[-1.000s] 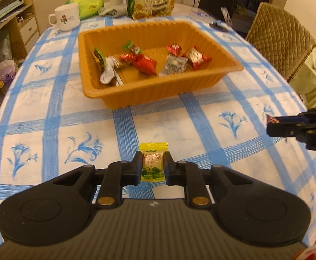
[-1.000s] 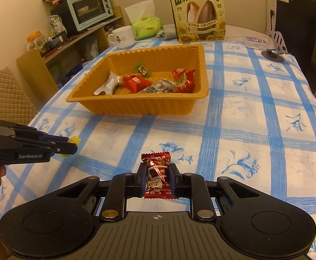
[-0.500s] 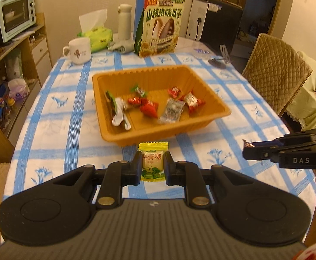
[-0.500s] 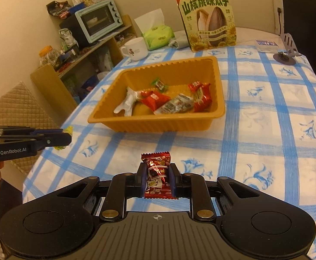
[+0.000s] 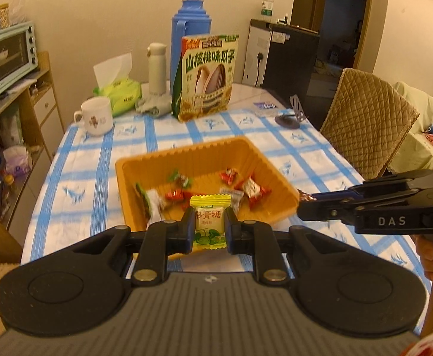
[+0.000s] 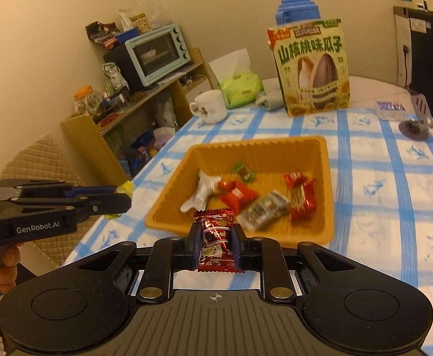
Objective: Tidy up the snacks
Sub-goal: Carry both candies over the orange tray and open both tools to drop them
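Two grippers aloft near orange tray (image 5: 278,175) (several wrapped sweets inside). Left gripper (image 5: 209,227) jaws pinching yellow candy (image 5: 209,222); right gripper (image 6: 215,244) jaws pinching red candy (image 6: 216,234). Tray on blue-checked tablecloth (image 6: 388,207).

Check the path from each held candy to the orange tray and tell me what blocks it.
Nothing visible blocks either path. The left gripper holds the yellow candy and the right gripper holds the red candy, both near the orange tray. The tray is open-topped, with bare floor among the snacks already inside.
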Motion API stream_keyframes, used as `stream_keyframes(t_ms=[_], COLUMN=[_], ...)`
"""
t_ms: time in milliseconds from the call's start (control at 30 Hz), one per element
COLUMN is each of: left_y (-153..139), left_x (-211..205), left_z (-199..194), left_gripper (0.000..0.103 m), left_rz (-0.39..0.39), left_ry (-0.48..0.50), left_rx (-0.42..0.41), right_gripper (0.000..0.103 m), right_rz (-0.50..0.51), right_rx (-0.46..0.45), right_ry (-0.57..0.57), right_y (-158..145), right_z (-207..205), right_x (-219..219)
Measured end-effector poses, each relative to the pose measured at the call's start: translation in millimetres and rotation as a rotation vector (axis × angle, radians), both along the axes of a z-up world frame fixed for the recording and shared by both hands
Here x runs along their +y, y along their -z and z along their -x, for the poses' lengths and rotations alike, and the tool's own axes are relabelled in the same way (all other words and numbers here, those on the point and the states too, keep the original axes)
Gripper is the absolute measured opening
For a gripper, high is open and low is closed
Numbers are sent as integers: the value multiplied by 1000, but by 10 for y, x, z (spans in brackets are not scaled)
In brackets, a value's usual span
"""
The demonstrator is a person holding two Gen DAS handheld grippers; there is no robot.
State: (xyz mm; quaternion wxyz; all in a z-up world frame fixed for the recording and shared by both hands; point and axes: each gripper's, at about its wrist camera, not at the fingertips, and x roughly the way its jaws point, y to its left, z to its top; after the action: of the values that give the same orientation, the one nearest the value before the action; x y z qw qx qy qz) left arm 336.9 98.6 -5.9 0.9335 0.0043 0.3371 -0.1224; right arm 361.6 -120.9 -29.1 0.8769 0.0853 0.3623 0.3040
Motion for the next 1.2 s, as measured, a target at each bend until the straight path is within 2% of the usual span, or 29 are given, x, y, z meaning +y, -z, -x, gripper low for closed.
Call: stream_keyframes(t_ms=[233,467,833,1200], left_y=[-57,3,317,684], left_x=[2,40,61,59], left_z=[-290,-609,-1017,-1184], left_gripper=[18,18,18,18], left_rz=[-3,-3,-2,-3], left_ry=[1,-7,-24,-31], left_rx=[-17,6,80,172], right_gripper=[22,22,22,22], right_rz=[-13,-2,49,86], right_rx=[-47,-47,4,81], right_ry=[-6,11,80,123], right_y=[-166,-149,151,487], right_z=[-317,-622,-1017,-1139], right_x=[133,223,195,84])
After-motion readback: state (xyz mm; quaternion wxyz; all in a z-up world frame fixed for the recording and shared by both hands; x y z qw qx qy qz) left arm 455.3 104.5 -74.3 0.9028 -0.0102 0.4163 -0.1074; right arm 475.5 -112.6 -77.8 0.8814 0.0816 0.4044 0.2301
